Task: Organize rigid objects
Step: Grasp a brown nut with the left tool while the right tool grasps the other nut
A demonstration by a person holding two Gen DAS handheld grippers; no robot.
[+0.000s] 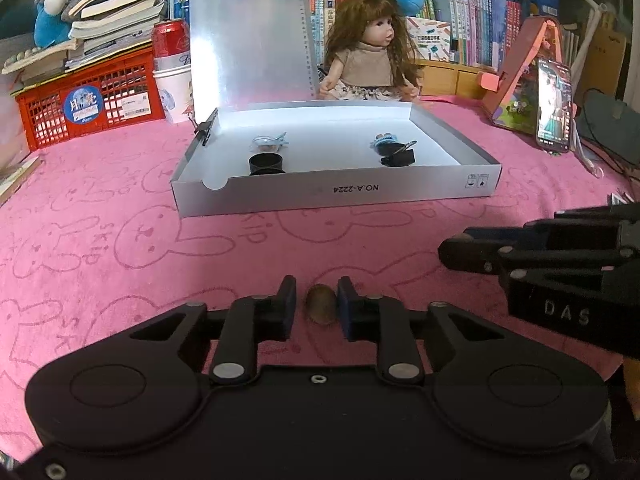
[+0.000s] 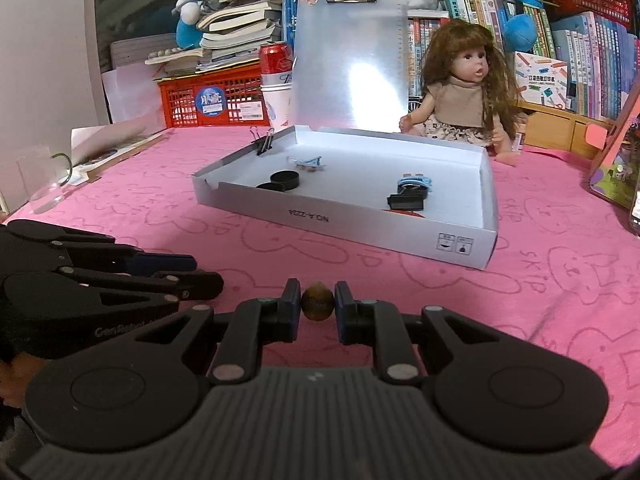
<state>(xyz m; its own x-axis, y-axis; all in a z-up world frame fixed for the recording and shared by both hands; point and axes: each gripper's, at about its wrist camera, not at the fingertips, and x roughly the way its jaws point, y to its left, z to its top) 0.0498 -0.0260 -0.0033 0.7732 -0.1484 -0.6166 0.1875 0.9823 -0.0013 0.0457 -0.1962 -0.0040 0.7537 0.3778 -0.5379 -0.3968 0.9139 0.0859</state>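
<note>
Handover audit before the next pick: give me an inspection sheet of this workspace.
Surface: pink rabbit-print cloth, flat.
Job's things: open white box holding black rings, hair clip, binder clip; brown oval piece outside the box.
Clutter: doll, red crate, soda can, phone.
Grippers: left gripper open astride a similar piece; right gripper apparently pinching the brown oval piece.
Cables: white cable beside the phone.
Surroundings: bookshelves, plush toys.
</note>
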